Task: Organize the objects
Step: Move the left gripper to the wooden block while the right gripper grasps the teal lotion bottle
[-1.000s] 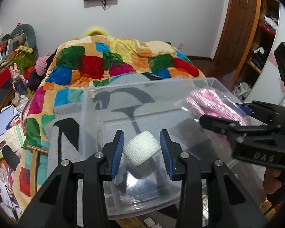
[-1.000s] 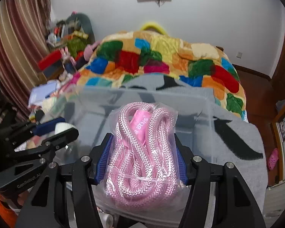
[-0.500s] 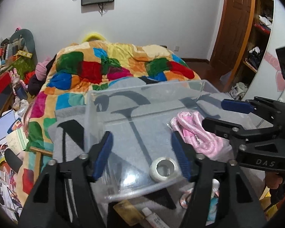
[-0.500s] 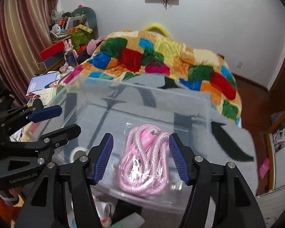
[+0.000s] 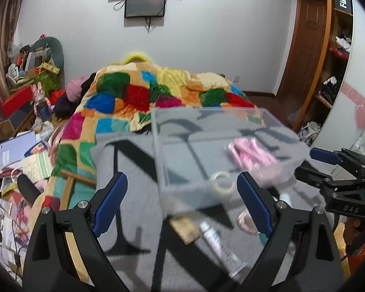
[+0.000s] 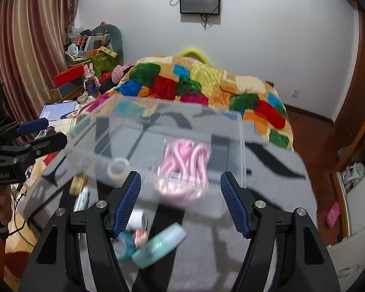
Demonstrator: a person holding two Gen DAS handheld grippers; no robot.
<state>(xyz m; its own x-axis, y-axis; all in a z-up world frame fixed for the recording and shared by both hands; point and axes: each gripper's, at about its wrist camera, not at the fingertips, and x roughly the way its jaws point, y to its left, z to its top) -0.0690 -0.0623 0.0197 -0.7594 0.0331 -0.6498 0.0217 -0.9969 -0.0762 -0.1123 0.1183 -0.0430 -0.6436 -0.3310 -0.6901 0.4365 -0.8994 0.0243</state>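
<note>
A clear plastic box [image 5: 172, 150] [image 6: 231, 131] stands on the grey blanket. Inside lie a bagged pink rope [image 5: 250, 153] [image 6: 185, 163] and a white tape roll [image 5: 222, 182] [image 6: 118, 168]. My left gripper [image 5: 182, 202] is open and empty, pulled back in front of the box. My right gripper [image 6: 180, 199] is open and empty, also in front of the box. In front of the box lie a white tube [image 5: 219, 245] [image 6: 82, 198], a tan flat item [image 5: 185, 226], a teal bottle [image 6: 158, 245] and a small white jar [image 6: 137, 217].
The grey blanket [image 5: 133, 219] [image 6: 267, 231] covers the near bed; a patchwork quilt [image 5: 143, 95] [image 6: 206, 82] lies behind. Books and clutter [image 5: 19, 150] pile at the left. A wooden wardrobe [image 5: 328, 60] stands at the right.
Both grippers opened, dropped the tape roll and pink rope into the box, then pulled back and up; more loose items in front of the box have come into view.
</note>
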